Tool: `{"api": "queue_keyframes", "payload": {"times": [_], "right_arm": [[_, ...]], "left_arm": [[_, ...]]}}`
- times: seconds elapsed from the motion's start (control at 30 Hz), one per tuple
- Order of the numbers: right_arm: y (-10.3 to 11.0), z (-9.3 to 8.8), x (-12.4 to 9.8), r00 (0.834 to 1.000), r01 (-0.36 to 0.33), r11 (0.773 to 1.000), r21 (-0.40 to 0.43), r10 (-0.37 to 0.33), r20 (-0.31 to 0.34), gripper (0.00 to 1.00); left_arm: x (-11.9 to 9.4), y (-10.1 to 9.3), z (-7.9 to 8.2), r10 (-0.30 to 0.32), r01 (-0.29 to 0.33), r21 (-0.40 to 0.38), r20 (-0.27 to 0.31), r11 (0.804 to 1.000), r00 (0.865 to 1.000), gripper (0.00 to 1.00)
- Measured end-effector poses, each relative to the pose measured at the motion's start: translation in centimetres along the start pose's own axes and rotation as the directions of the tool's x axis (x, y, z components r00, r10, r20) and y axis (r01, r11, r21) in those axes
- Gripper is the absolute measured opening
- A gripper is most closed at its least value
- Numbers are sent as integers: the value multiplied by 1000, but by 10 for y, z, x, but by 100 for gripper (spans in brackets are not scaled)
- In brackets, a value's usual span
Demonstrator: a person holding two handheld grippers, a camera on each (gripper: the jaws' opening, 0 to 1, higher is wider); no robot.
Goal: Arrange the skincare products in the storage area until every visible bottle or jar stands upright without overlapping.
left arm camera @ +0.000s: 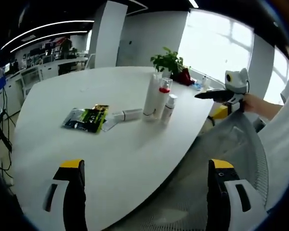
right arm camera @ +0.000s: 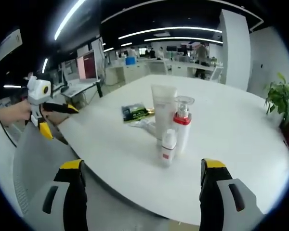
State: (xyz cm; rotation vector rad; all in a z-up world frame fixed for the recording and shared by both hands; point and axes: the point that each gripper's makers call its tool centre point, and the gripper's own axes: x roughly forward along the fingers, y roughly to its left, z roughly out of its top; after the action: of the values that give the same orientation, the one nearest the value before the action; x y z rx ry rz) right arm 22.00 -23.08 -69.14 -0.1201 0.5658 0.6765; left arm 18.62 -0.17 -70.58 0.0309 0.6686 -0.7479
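Three products stand upright close together on the white table (left arm camera: 111, 159): a tall white tube (left arm camera: 150, 96), a clear pump bottle with a red collar (left arm camera: 162, 98) and a small white bottle (left arm camera: 168, 108). A white tube (left arm camera: 125, 115) lies flat to their left, beside flat dark and green sachets (left arm camera: 86, 119). My left gripper (left arm camera: 146, 165) is open and empty, well short of them. From the opposite side I see the tall tube (right arm camera: 164, 108), pump bottle (right arm camera: 182, 125), small bottle (right arm camera: 168, 147), lying tube (right arm camera: 147, 124) and sachets (right arm camera: 136, 111). My right gripper (right arm camera: 142, 164) is open, empty and near the table edge.
A potted plant (left arm camera: 168, 61) stands at the table's far edge by the window. A grey mesh chair (left arm camera: 231, 144) sits at the table's rim. The right gripper (left arm camera: 221, 94) is held off the table's edge, and the left gripper (right arm camera: 53, 108) likewise. Office desks lie behind.
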Motion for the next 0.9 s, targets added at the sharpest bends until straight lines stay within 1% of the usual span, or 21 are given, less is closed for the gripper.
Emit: {"api": "queue_keyframes", "payload": {"times": [0.1,0.2,0.33,0.5,0.6,0.73,0.9], "right_arm": [[1,-2,0,1000,-2,1000,8,2,-5,99],[3,-4,2,1000,-11,1000,0,11,-20,98],[3,-5,2,1000,-17,1000,-2,17,-25,98],[2,-5,2,1000,-14,1000,1,14,-25,98],[2,-6,1,1000,-11,1000,3,11,-26,98],[1,-7,3,999,-8,1000,-5,8,-43,97],[1,-10,4,998,-3,1000,-19,2,-62,97]], "left_arm": [[5,0,0,-5,5,13,-22,1000,1000,99],[9,-1,5,-11,11,10,-21,1000,1000,99],[14,2,9,-13,13,15,-28,1000,1000,98],[19,2,13,-40,40,15,-30,999,999,96],[27,7,14,-43,45,28,-47,999,998,95],[37,9,17,-58,62,52,-81,997,995,93],[51,15,22,-67,74,71,-95,995,993,93]]}}
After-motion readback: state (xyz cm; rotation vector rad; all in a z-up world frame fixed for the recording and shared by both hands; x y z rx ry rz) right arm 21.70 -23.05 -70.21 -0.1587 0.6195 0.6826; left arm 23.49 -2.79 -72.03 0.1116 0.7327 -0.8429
